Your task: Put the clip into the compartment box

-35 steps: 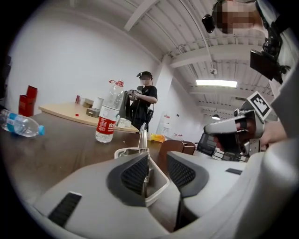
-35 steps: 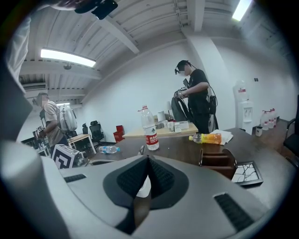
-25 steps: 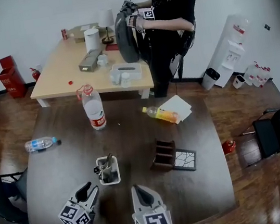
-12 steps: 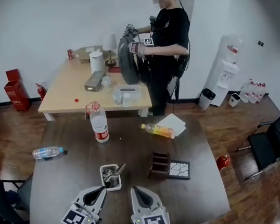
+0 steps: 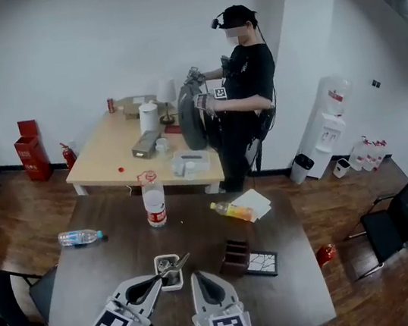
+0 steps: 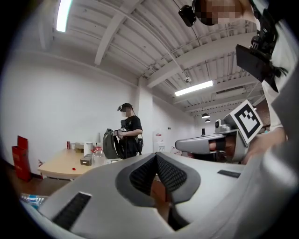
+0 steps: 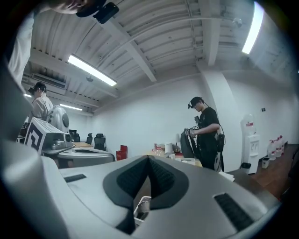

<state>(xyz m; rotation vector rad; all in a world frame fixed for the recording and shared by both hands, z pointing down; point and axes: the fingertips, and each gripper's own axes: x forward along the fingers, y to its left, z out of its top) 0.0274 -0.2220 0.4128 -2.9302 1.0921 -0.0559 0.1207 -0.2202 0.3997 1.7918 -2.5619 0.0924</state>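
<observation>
Head view, clip point(image 5: 178, 262), seemingly angled upper-right

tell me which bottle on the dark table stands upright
The red-labelled bottle; the clear bottle at left and the yellow bottle both lie on their sides.

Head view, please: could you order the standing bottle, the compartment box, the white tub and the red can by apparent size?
1. the standing bottle
2. the compartment box and the white tub, which look about alike
3. the red can, smallest, though it stands farthest away, so its true size is unsure
</observation>
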